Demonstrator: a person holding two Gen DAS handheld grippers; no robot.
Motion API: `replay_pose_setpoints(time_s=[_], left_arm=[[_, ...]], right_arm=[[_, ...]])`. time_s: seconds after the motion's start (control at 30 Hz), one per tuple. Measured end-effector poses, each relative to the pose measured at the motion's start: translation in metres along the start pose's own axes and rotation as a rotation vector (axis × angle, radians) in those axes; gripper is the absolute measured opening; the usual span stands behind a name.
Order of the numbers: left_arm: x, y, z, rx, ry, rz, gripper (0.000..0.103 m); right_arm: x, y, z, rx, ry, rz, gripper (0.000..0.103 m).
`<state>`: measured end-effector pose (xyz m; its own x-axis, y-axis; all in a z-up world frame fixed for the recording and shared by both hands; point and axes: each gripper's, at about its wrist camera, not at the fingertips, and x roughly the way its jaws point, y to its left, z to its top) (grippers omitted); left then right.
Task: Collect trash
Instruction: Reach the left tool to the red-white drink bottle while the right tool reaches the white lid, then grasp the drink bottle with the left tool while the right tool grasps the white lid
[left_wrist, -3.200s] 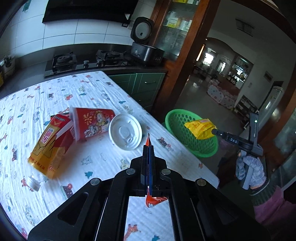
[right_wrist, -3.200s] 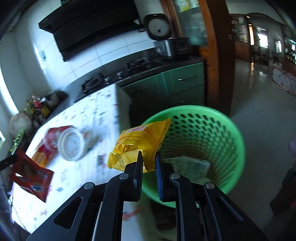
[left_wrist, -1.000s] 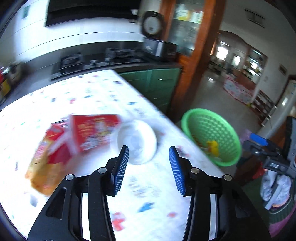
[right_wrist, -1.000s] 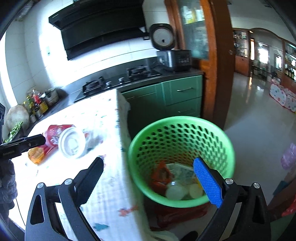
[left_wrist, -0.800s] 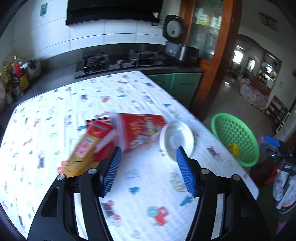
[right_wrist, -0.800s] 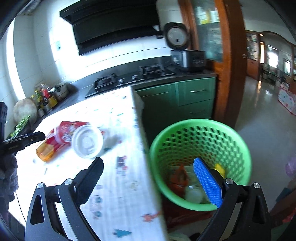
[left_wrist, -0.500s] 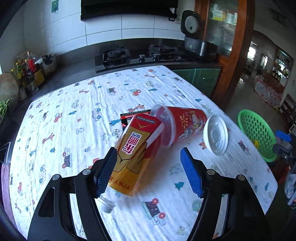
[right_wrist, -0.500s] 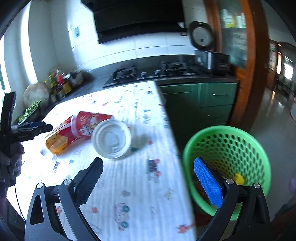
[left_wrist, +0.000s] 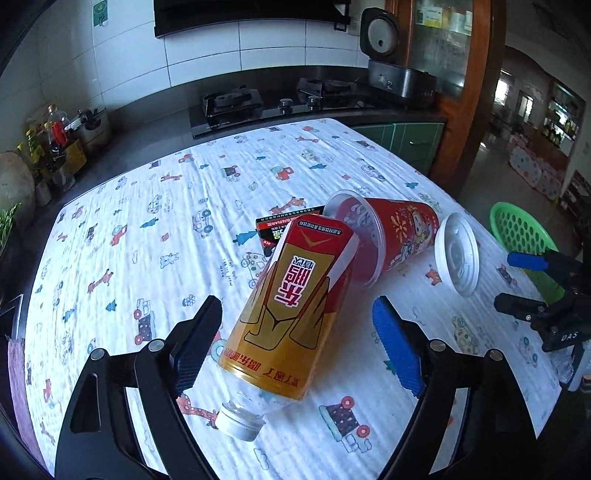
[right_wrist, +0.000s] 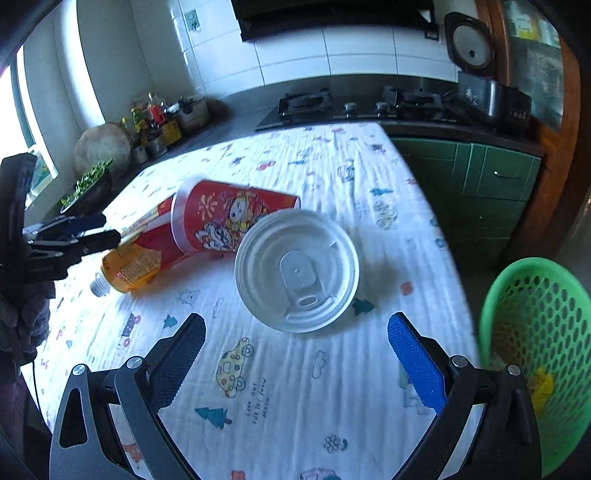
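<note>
A yellow and red drink bottle (left_wrist: 291, 314) with a white cap lies on the patterned tablecloth, its base against the mouth of a red paper cup (left_wrist: 384, 236) lying on its side. A white cup lid (left_wrist: 456, 253) leans against the cup's bottom. My left gripper (left_wrist: 295, 343) is open, its jaws on either side of the bottle. My right gripper (right_wrist: 295, 354) is open and empty, just short of the lid (right_wrist: 297, 275). The cup (right_wrist: 229, 218) and bottle (right_wrist: 129, 266) lie beyond it. The green trash basket (right_wrist: 535, 332) stands off the table's right edge.
A small black and red box (left_wrist: 277, 229) lies behind the bottle. The stove (left_wrist: 229, 105) and a rice cooker (left_wrist: 391, 74) stand on the counter behind the table. Jars and bottles (right_wrist: 155, 125) crowd the left counter. The basket (left_wrist: 517, 229) holds trash.
The yellow bag and the red wrapper were dropped in the basket. Both grippers opened and swung back over the table: left onto the bottle, right toward the lid.
</note>
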<state>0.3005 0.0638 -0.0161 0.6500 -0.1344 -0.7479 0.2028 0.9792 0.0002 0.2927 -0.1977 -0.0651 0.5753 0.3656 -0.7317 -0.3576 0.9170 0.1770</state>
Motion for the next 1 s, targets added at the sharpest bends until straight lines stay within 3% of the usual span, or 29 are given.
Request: replay_pose_setpoints(time_s=[0.43, 0.87, 0.93, 1.0], left_arm=[[0.020, -0.004, 0.003, 0.069, 0.035, -0.007, 0.088], [0.039, -0.006, 0.007, 0.115, 0.080, -0.011, 0.089], [0.043, -0.005, 0.007, 0.117, 0.091, -0.011, 0.089], [0.046, -0.004, 0.006, 0.114, 0.097, -0.002, 0.089]], right_arm=[[0.045, -0.001, 0.006, -0.032, 0.085, -0.005, 0.096], [0.064, 0.001, 0.018, -0.051, 0.100, -0.015, 0.096], [0.063, 0.001, 0.018, -0.056, 0.091, -0.027, 0.094], [0.062, 0.002, 0.018, -0.057, 0.089, -0.033, 0.086]])
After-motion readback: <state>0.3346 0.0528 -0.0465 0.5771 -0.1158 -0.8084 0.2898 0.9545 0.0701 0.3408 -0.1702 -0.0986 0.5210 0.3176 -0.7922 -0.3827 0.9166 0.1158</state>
